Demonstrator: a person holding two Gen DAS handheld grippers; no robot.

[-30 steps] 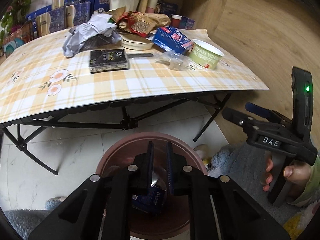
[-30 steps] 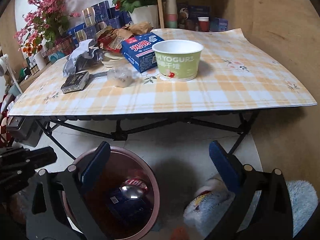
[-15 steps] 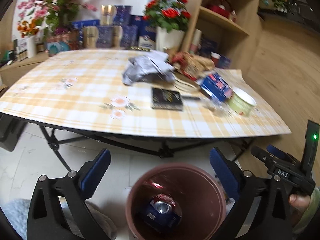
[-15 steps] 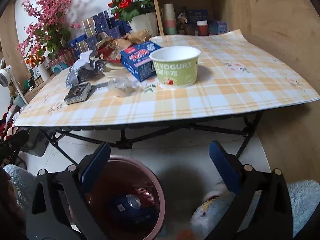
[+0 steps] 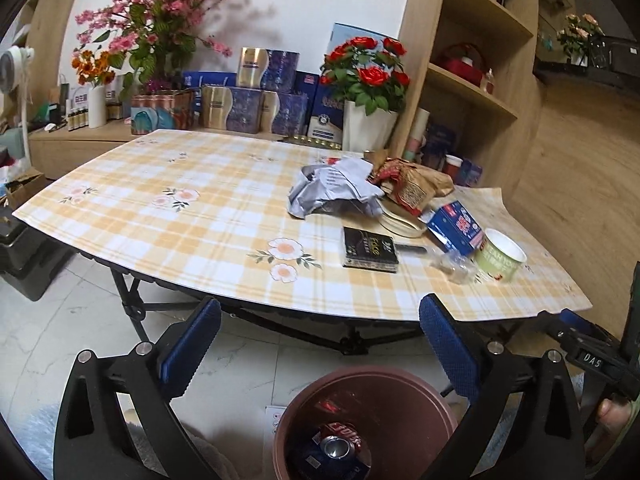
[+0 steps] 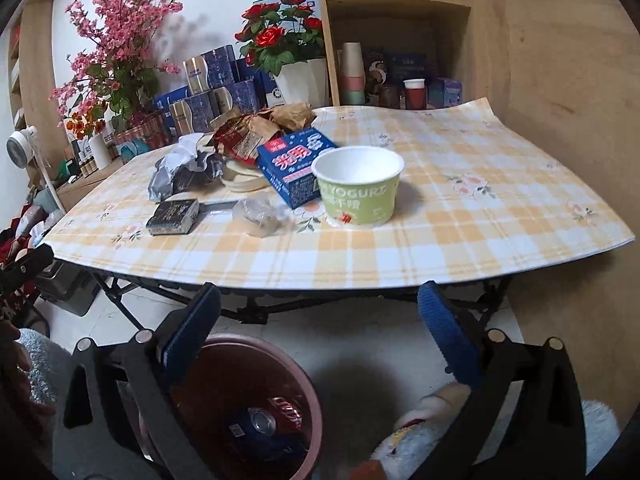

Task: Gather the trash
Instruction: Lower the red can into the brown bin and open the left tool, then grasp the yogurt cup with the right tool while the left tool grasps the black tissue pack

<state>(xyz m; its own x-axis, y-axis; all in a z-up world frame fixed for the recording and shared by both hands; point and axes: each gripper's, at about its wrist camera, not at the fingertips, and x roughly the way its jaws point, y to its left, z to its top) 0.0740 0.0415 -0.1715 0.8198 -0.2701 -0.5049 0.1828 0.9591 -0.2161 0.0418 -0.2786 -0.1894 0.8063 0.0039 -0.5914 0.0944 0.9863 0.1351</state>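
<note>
Bin (image 5: 366,416) is cut off at the bottom, can (image 5: 335,447) inside, wrappers under it hard to read. Left gripper (image 5: 320,344) and right gripper (image 6: 318,334) both hang spread wide, empty, angled down below the worktop (image 5: 200,216).

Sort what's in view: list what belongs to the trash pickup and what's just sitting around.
Job:
- trash bin with cans inside
- yogurt cup
- blue carton
- crumpled clear plastic
- black packet
- crumpled grey bag
- brown snack wrappers

Lying about:
- red rose pot
- pink blossoms
- gift boxes
- paper cup stack
</note>
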